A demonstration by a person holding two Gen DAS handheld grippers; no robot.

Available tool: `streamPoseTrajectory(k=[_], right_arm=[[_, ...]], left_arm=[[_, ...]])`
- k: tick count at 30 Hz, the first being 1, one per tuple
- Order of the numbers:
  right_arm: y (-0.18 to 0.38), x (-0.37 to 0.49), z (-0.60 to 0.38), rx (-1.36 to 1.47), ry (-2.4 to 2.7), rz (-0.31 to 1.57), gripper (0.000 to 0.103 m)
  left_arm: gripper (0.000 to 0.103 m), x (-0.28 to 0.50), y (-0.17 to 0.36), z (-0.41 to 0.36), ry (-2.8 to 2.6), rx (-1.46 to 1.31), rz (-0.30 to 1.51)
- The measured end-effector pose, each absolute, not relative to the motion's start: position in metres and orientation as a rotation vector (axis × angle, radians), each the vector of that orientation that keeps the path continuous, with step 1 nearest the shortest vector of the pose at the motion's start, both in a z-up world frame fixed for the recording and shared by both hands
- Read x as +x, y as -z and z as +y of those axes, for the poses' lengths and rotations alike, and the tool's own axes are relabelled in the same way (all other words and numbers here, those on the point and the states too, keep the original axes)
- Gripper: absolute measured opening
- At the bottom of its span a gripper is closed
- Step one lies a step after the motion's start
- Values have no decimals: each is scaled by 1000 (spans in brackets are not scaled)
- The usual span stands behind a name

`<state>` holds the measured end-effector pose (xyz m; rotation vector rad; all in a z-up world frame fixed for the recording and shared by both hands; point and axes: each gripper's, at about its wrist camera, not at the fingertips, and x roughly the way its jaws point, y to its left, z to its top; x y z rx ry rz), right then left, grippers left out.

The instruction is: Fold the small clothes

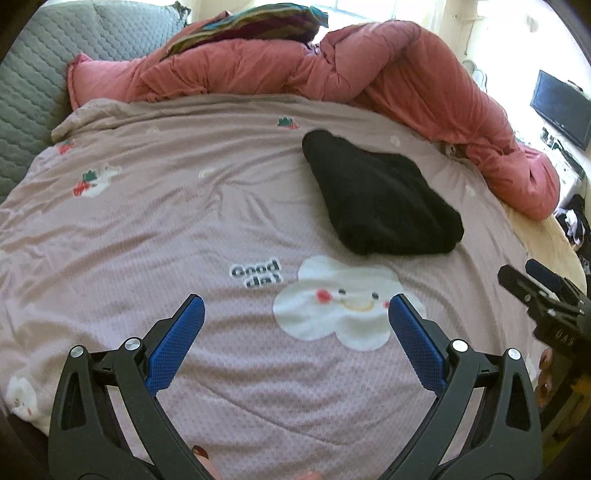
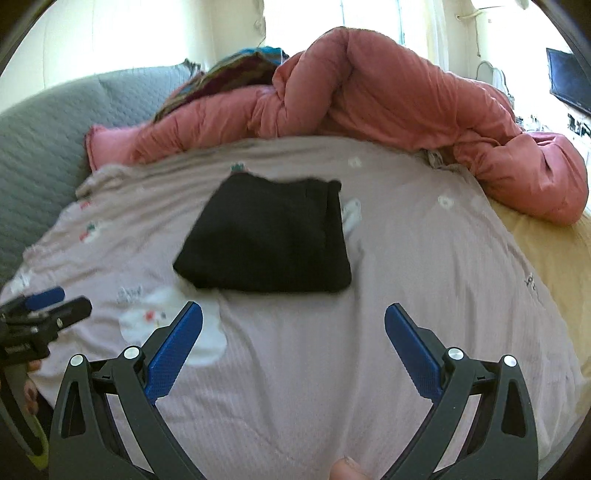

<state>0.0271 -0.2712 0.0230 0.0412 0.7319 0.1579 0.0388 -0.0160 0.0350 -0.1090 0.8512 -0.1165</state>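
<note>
A black garment (image 1: 380, 199) lies folded into a compact bundle on the pink printed bedspread (image 1: 147, 221). It also shows in the right wrist view (image 2: 269, 240), as a rough rectangle. My left gripper (image 1: 295, 314) is open and empty, held above the bedspread short of the garment, over a white cloud print. My right gripper (image 2: 293, 321) is open and empty, just short of the garment's near edge. The right gripper shows at the right edge of the left wrist view (image 1: 532, 284), and the left gripper shows at the left edge of the right wrist view (image 2: 51, 302).
A bunched salmon-pink duvet (image 1: 369, 74) runs along the back and right of the bed. A grey quilted headboard (image 1: 37, 85) is at the left. A striped cloth (image 1: 251, 26) lies on the duvet. A monitor (image 1: 561, 107) stands at the far right. Yellow sheet (image 2: 554, 258) shows at the right.
</note>
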Motion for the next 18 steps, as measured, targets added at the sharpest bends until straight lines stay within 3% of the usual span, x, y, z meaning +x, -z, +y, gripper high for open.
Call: streamPoseTrajectory(k=[18], right_arm=[[-16, 26, -265, 58, -196, 769, 98]], left_arm=[[93, 32, -30, -21, 101, -91, 861]])
